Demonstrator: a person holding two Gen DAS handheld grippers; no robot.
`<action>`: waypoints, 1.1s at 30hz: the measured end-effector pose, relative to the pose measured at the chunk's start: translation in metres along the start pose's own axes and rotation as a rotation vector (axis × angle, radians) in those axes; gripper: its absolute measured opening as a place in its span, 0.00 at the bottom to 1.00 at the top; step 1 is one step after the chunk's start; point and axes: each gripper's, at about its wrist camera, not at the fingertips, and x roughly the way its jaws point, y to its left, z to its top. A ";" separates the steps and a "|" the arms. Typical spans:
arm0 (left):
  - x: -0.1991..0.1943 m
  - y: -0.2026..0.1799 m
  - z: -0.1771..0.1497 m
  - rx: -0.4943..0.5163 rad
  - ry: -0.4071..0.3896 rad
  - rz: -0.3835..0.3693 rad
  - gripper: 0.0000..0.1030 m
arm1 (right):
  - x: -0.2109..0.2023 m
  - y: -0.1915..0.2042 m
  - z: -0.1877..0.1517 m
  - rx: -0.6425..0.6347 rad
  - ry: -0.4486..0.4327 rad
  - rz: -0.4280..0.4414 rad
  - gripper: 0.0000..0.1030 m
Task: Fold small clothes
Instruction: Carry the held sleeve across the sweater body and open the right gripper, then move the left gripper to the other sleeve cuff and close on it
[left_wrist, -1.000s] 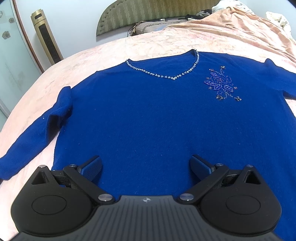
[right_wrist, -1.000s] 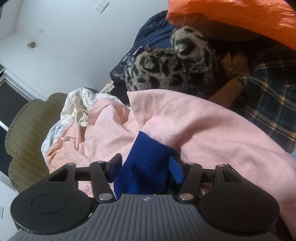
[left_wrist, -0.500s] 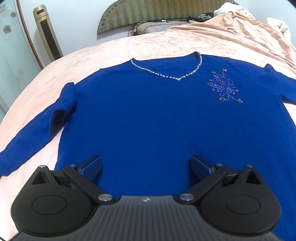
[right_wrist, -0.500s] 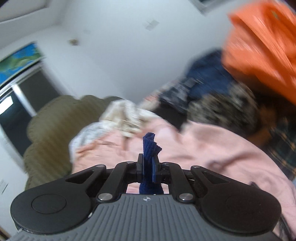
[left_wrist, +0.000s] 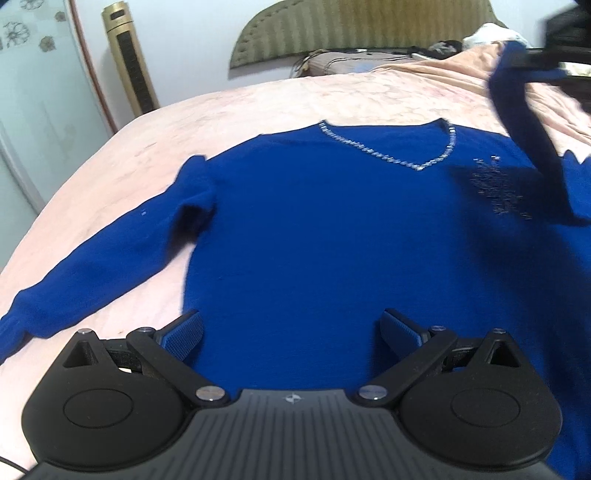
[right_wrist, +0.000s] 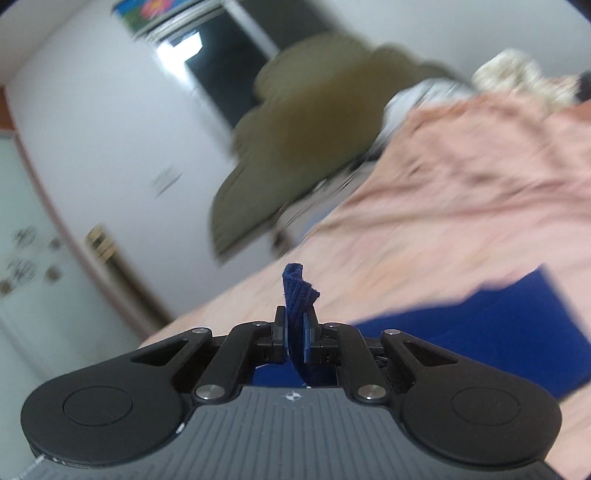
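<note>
A royal-blue sweater (left_wrist: 332, 229) with a beaded V-neck and a beaded flower lies flat, front up, on a pink bedspread (left_wrist: 207, 122). Its one sleeve (left_wrist: 92, 269) stretches out to the left. My left gripper (left_wrist: 291, 328) hovers open over the hem, nothing between its fingers. The other sleeve (left_wrist: 524, 122) is lifted off the bed and hangs over the right shoulder. My right gripper (right_wrist: 294, 330) is shut on that sleeve's cuff (right_wrist: 297, 291), which sticks up between the pads; the gripper shows blurred at the top right of the left wrist view (left_wrist: 539, 61).
An olive padded headboard (left_wrist: 362, 29) and a pillow stand at the far end of the bed. A gold tower fan (left_wrist: 129, 59) stands by the wall at left, next to a glass door. A rumpled pink blanket (right_wrist: 480, 177) lies heaped to the right.
My right gripper closed on the sleeve cuff, lifted it and swung it left over the sweater. My left gripper shifted a little to the left and stayed open.
</note>
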 end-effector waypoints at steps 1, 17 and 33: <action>0.001 0.003 -0.001 -0.006 0.004 0.002 1.00 | 0.015 0.014 -0.010 -0.017 0.033 0.012 0.12; 0.008 0.035 -0.008 -0.080 0.035 0.016 1.00 | 0.098 0.126 -0.088 -0.178 0.287 0.100 0.12; 0.001 0.049 -0.014 -0.114 0.045 0.033 1.00 | 0.096 0.136 -0.102 -0.205 0.458 0.256 0.42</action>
